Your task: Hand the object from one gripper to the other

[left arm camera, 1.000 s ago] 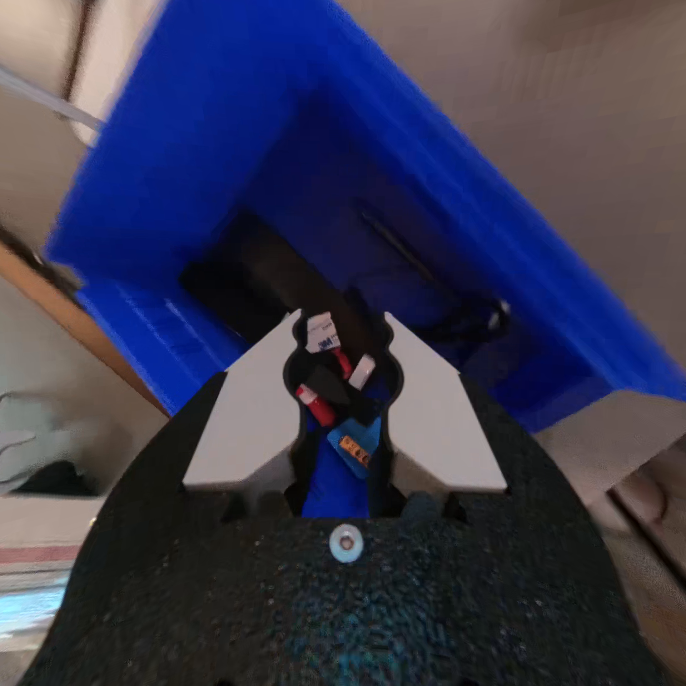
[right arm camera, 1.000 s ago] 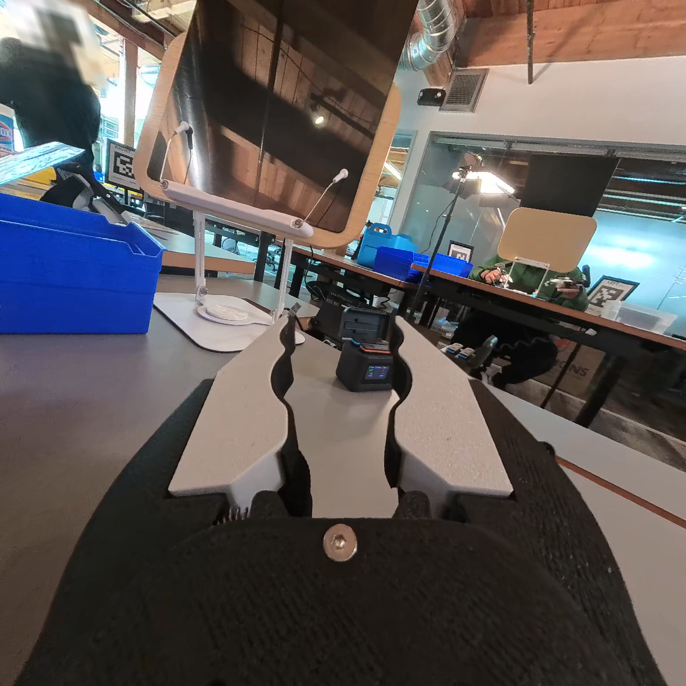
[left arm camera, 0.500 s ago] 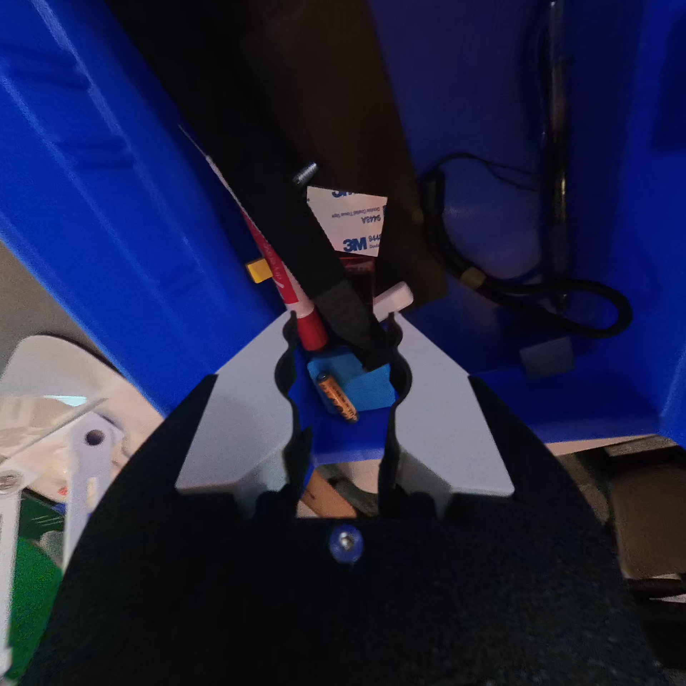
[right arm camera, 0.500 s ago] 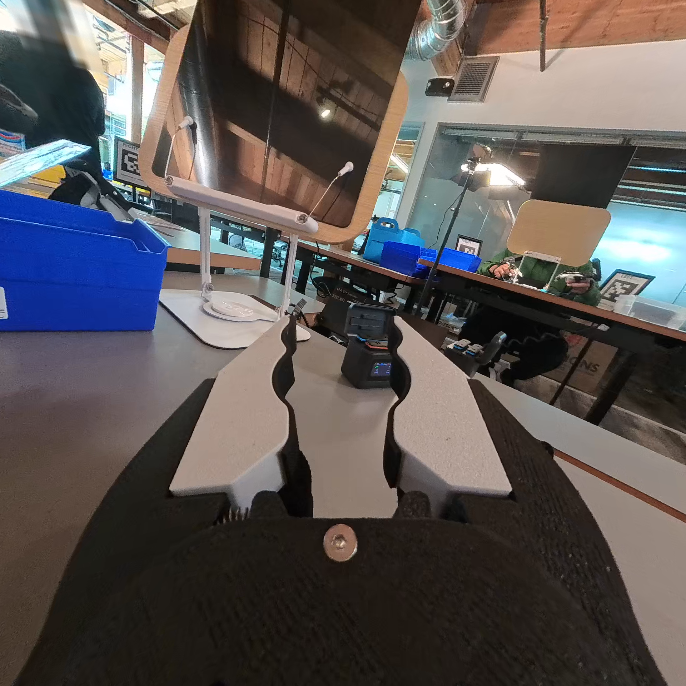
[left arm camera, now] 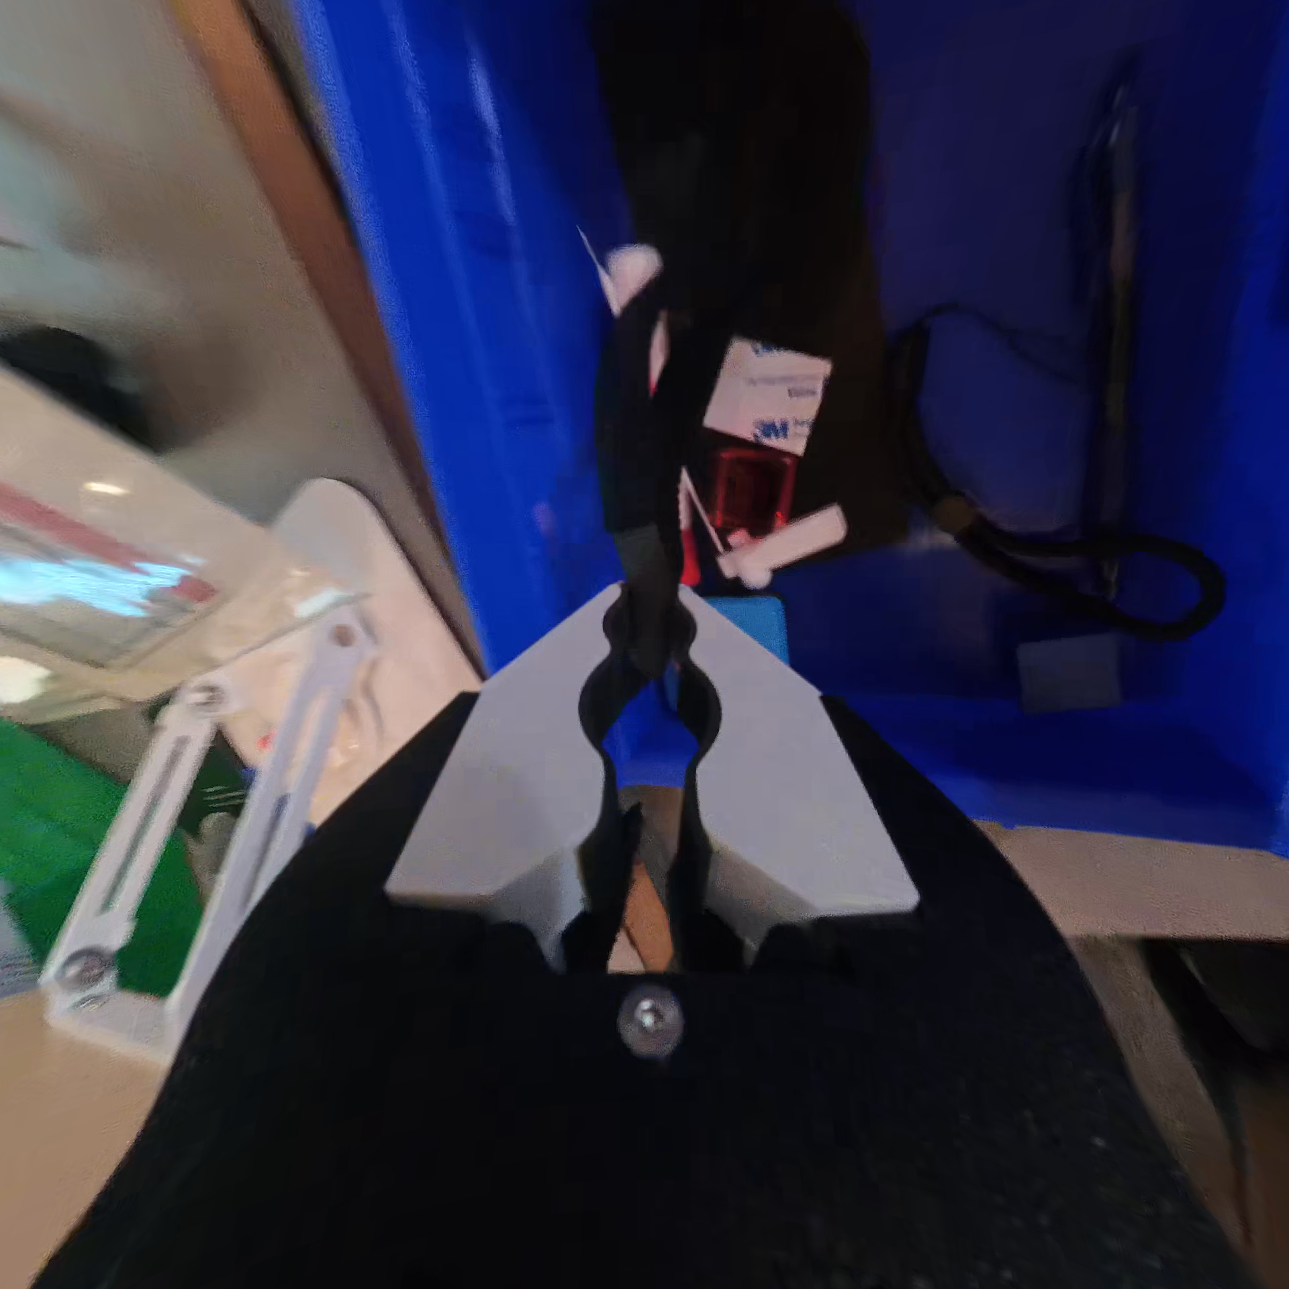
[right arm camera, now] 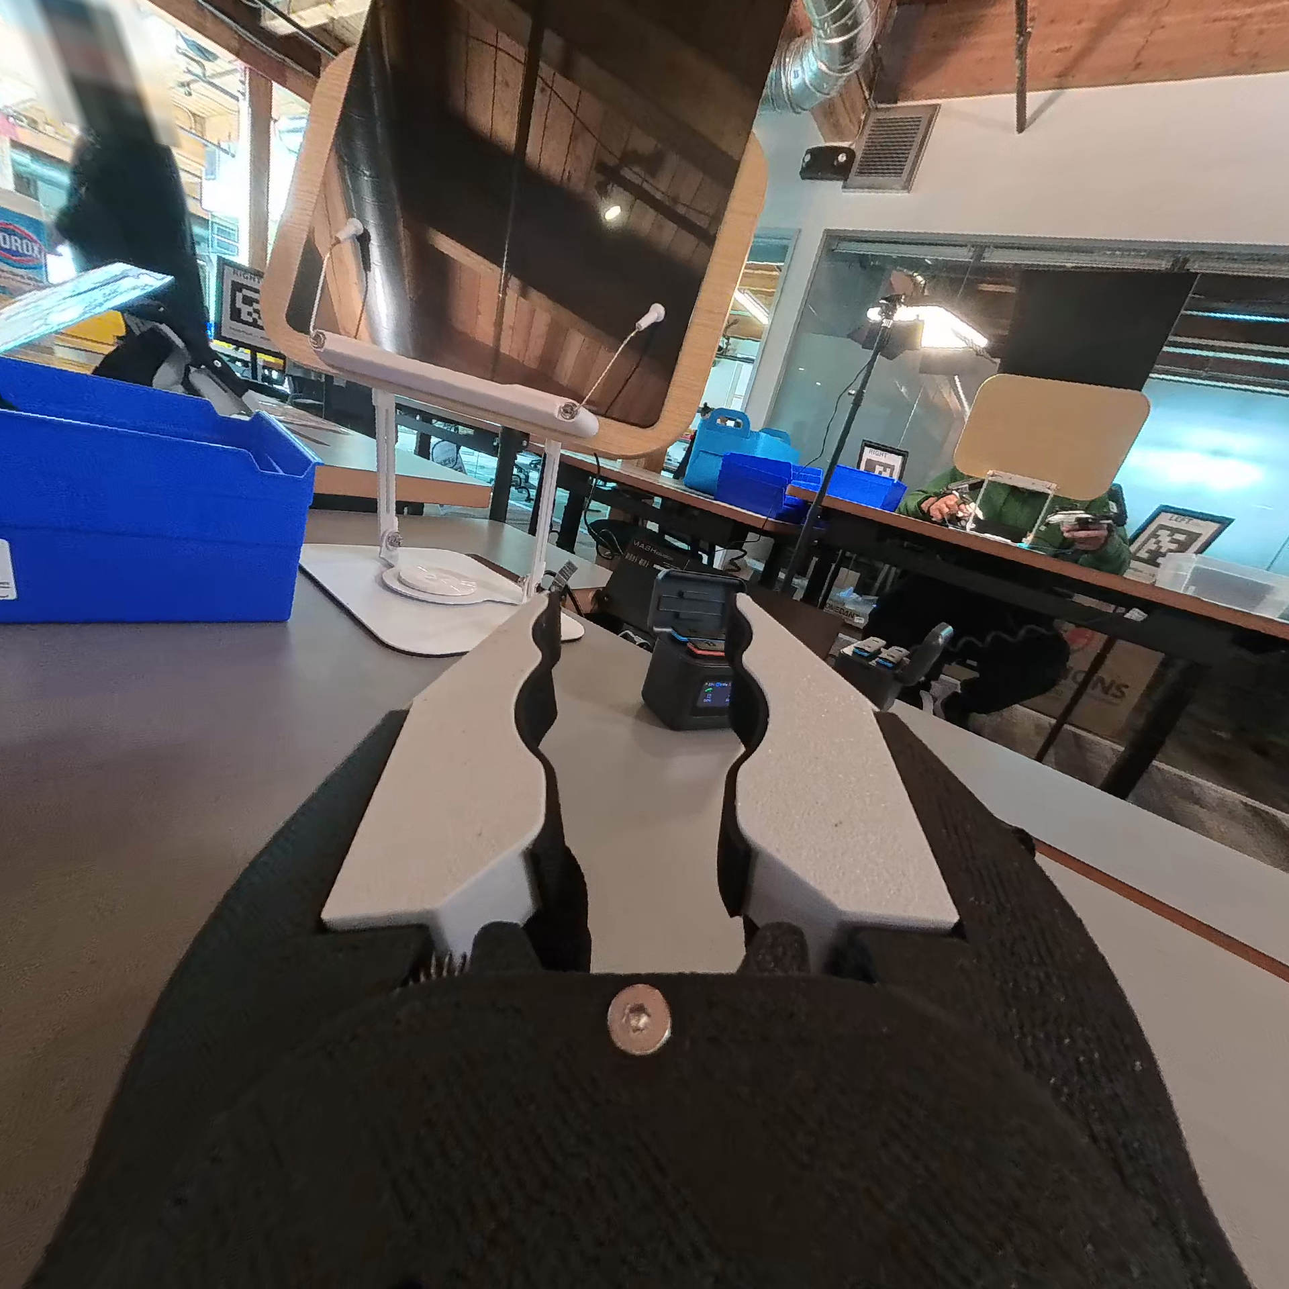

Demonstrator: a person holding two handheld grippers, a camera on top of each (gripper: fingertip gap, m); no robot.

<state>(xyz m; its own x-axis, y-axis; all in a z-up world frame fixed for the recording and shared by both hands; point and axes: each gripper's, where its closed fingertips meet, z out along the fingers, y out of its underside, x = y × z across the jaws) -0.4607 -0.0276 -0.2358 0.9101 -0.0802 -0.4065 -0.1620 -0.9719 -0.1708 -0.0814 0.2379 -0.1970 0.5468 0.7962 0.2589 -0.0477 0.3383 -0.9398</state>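
In the left wrist view my left gripper (left arm camera: 652, 607) is inside a blue bin (left arm camera: 474, 279) and shut on the lower end of a black strap (left arm camera: 638, 446). The strap runs up and away from the fingertips, over the bin's other contents. The picture is motion-blurred. In the right wrist view my right gripper (right arm camera: 645, 614) is open and empty, held low over a grey table (right arm camera: 174, 753). The blue bin also shows in the right wrist view (right arm camera: 139, 530), at the far left. The left gripper does not show there.
In the bin lie a red block (left arm camera: 750, 488), a white sticker sheet (left arm camera: 774, 397), a white stick (left arm camera: 788, 547), a light-blue block (left arm camera: 750, 621) and a black cable (left arm camera: 1088, 579). A small black device with a screen (right arm camera: 687, 690) and a mirror on a white stand (right arm camera: 516, 230) stand ahead of the right gripper. Some 45 cm of space lies between my two pairs of fingers. My left gripper is the nearer one to the white stick (left arm camera: 788, 547): about 7 cm, against 45 cm.
My left gripper has gone down into the bin and its jaws have closed on the black strap. The right gripper has stayed open and has hardly moved.
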